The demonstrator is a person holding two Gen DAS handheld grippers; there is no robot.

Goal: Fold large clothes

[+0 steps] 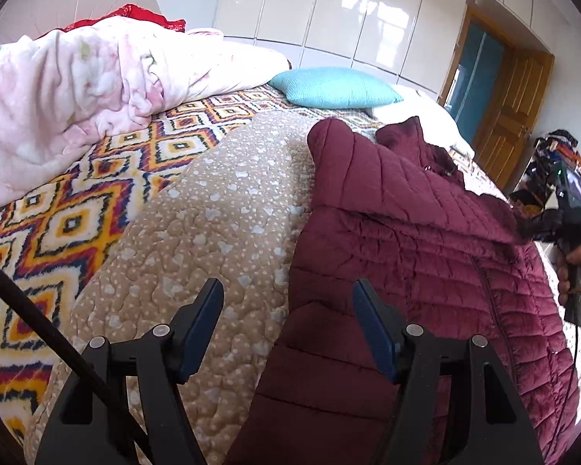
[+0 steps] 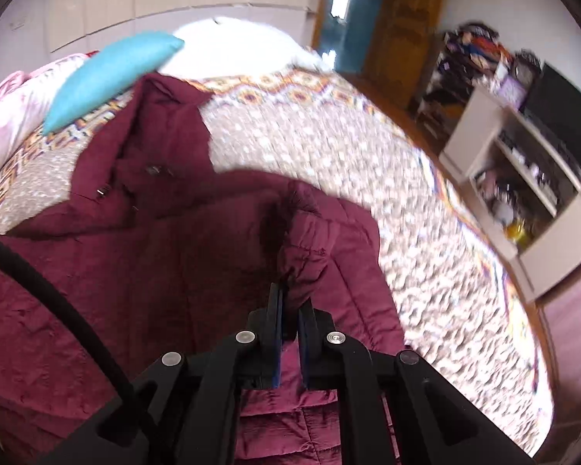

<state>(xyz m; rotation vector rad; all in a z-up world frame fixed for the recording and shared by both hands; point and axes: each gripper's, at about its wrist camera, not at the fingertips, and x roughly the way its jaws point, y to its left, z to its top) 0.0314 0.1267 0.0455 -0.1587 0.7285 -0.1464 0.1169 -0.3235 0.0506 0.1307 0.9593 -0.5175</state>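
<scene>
A maroon quilted puffer jacket (image 1: 418, 240) lies spread on the beige quilt (image 1: 220, 209) of a bed. My left gripper (image 1: 288, 290) is open and empty, hovering over the jacket's left edge near its lower part. My right gripper (image 2: 290, 302) is shut on the jacket's sleeve cuff (image 2: 306, 236) and holds the sleeve lifted over the jacket body (image 2: 97, 271). In the left wrist view the right gripper (image 1: 530, 228) shows at the far right, held by a hand, pinching the sleeve end. The jacket's collar (image 2: 155, 124) lies toward the teal pillow.
A teal pillow (image 1: 333, 87) and a pink duvet (image 1: 69, 89) lie at the bed's head. A patterned blanket (image 1: 58, 224) is under the quilt. White wardrobes (image 1: 329, 11), a wooden door (image 1: 511, 116) and a cluttered shelf unit (image 2: 523, 178) stand beyond the bed.
</scene>
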